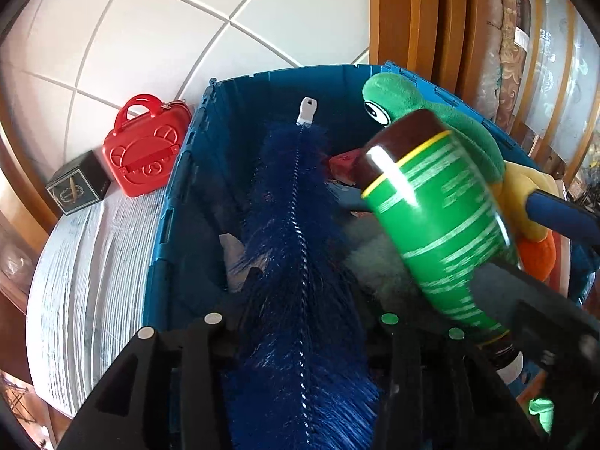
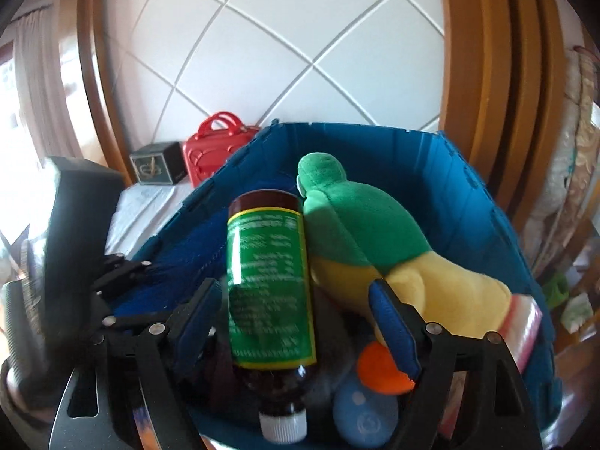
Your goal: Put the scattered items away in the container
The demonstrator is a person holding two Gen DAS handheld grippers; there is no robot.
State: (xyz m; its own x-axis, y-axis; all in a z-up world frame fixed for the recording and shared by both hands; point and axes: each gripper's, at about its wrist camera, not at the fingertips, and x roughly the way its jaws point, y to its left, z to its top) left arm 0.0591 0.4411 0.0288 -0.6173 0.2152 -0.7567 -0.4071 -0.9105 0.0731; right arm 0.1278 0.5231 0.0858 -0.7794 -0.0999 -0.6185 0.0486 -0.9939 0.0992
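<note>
A blue bin (image 1: 285, 75) holds a long blue bristle brush (image 1: 300, 206) and a green-and-yellow plush toy (image 1: 405, 97). My left gripper (image 1: 302, 318) is open, and the brush's bristles fill the gap between its fingers. A brown bottle with a green label (image 2: 266, 281) hangs blurred over the bin (image 2: 356, 127), cap towards me. My right gripper (image 2: 292, 288) is open around it: the left blue pad is close to the label and the right pad stands well clear. The plush toy (image 2: 360, 217) lies just right of the bottle (image 1: 442, 217).
A red toy case (image 1: 146, 150) and a small black box (image 1: 77, 187) sit on the white striped surface (image 1: 93, 262) left of the bin. Inside the bin are a red block (image 1: 345, 165), grey fluff (image 1: 375, 262) and a blue ball (image 2: 363, 416). Wooden frames stand behind.
</note>
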